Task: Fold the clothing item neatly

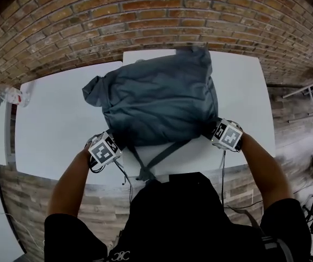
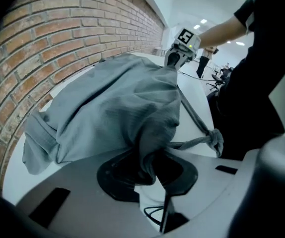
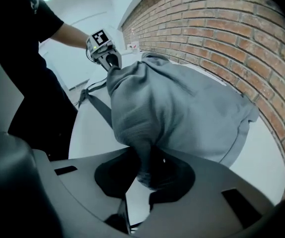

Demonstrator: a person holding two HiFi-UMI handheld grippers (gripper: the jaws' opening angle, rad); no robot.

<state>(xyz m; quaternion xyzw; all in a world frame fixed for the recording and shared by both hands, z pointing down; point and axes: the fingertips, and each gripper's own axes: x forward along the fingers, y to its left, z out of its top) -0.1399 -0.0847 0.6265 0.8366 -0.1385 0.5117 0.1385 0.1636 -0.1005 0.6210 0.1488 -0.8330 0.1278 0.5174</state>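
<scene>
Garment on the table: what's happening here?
A person with a gripper in each hand is working on a grey garment that lies on a white table. The left gripper and the right gripper are each clamped on a bunch of fabric at the garment's near edge, one toward either corner. The garment lies rumpled, with no neat fold yet. Its knotted cord trails toward the person.

Jaws tight: left tool [image 1: 117, 139], right tool [image 1: 214, 130].
</scene>
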